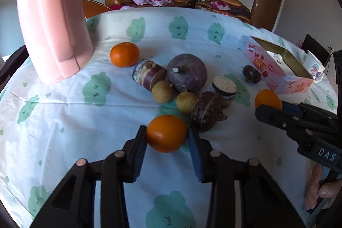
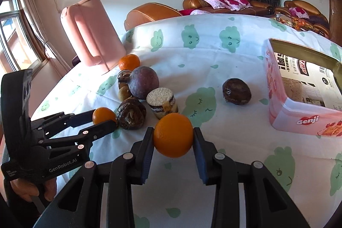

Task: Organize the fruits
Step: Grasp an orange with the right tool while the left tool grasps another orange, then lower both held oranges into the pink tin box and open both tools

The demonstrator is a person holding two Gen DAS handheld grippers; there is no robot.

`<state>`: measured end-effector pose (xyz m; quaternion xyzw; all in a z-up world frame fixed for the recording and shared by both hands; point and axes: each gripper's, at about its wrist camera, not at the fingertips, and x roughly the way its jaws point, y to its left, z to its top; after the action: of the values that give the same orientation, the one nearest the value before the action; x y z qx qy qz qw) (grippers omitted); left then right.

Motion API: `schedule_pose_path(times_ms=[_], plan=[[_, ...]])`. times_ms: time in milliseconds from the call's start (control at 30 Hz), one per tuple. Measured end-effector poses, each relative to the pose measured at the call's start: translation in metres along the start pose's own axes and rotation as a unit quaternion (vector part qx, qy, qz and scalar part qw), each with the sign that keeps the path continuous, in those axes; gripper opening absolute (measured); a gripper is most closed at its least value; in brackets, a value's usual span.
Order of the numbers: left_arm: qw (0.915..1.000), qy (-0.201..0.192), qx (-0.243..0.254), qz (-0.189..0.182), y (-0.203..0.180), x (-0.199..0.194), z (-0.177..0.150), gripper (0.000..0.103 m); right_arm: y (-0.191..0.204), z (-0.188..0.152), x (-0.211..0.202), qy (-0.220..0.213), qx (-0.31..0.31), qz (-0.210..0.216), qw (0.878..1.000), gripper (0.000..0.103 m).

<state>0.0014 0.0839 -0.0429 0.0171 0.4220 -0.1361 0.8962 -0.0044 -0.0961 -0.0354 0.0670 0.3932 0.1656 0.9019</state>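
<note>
Oranges sit pinched in both my left claw [image 1: 167, 134] and right claw [image 2: 173, 135], and, being round, either could slip onto the desk [image 2: 235, 138].

The fruit pile [image 2: 139, 95] lies between the kettle [image 2: 94, 33] on its left and the tin box [image 2: 303, 121] on its right.

Home living room: leather sofas [image 2: 220, 0], cushions [image 2: 226, 1], clothed table [image 2: 235, 61]
</note>
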Motion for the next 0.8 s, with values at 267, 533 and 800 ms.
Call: schedule_pose_path(times_ms=[267,533,800], plan=[[0.9988,-0.048,-0.003,-0.012,-0.010,-0.015,0.015,0.039,-0.031,0.014,-0.045,-0.082,0.017,-0.026,0.996,0.037],[0.9896,-0.119,0.043,-0.068,-0.078,-0.026,0.058,0.039,-0.114,0.030,-0.076,-0.135,0.049,-0.165,0.976,0.037],[0.9824,-0.101,0.098,-0.123,-0.171,0.014,0.081,0.039,-0.168,0.032,-0.069,-0.115,0.098,-0.167,0.974,0.037]])
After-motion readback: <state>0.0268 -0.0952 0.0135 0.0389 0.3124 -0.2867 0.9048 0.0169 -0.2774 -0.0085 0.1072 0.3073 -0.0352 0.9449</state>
